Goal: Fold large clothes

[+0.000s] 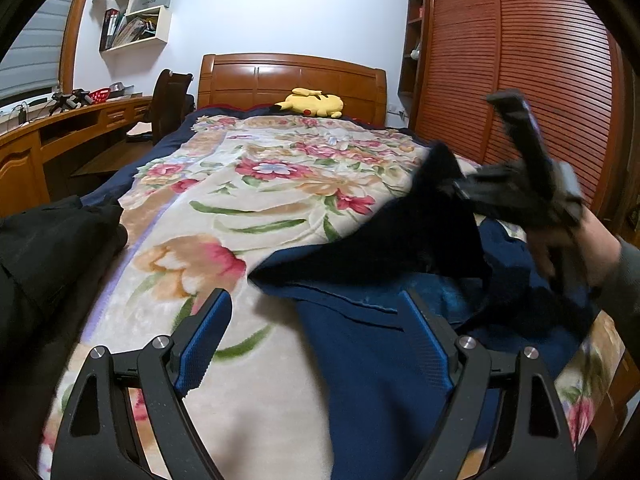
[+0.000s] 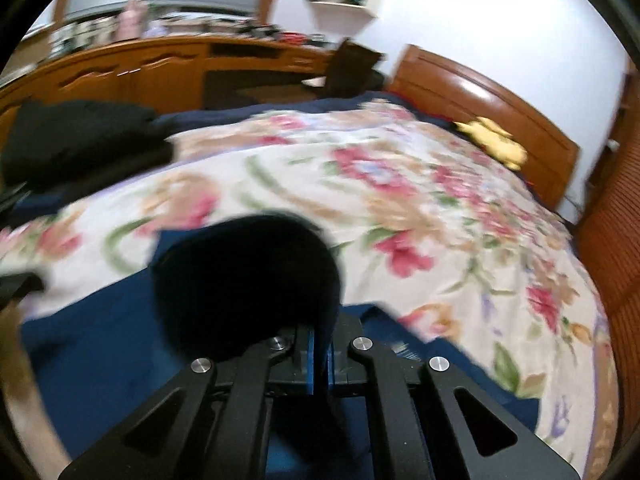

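- The navy garment (image 1: 372, 344) lay spread on the floral blanket (image 1: 224, 208) of the bed, toward its near right part.
- The left gripper (image 1: 316, 320) hovered over the garment's near edge, its jaws wide apart and holding nothing.
- The right gripper (image 2: 319, 350) had its jaws pinched narrow on a black-lined fold (image 2: 248, 280) of the garment, lifted off the blanket; in the left wrist view it appeared blurred.
- A black jacket (image 1: 52, 248) lay at the bed's left edge.
- A yellow Pikachu plush (image 1: 314, 103) rested by the wooden headboard (image 1: 292, 76).
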### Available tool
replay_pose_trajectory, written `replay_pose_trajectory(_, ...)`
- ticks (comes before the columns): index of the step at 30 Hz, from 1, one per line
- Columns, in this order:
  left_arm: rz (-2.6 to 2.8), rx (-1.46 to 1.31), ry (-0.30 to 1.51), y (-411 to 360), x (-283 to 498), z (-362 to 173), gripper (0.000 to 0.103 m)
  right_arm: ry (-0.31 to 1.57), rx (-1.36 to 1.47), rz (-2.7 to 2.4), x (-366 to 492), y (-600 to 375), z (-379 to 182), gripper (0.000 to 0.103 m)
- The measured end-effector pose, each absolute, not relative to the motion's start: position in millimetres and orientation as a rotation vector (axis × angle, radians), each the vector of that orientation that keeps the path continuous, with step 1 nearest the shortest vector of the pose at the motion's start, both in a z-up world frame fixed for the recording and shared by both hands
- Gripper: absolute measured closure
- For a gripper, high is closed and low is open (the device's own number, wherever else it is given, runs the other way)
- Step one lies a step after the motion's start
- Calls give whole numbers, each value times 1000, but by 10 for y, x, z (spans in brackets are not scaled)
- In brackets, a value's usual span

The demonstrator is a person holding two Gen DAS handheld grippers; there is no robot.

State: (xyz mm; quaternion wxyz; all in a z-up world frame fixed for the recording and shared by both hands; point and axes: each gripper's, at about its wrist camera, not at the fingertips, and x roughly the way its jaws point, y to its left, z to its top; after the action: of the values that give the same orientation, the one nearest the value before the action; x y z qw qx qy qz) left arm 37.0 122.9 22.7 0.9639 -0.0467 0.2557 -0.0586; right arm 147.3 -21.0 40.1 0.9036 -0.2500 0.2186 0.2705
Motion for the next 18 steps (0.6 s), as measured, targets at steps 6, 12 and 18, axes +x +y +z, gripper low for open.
replay_pose_trajectory(6,-136,-79,531,1158,409,189,18,565,-372,385,1999,-406,444,66)
replay_pose_trajectory(12,-148,-62,535,1081,408,190,18,581,-350,539,1686,-544,413,45)
replay_pose_trajectory(18,-147,-53,552,1069,425,170,18,638,-417,738,1145,-545,172,45)
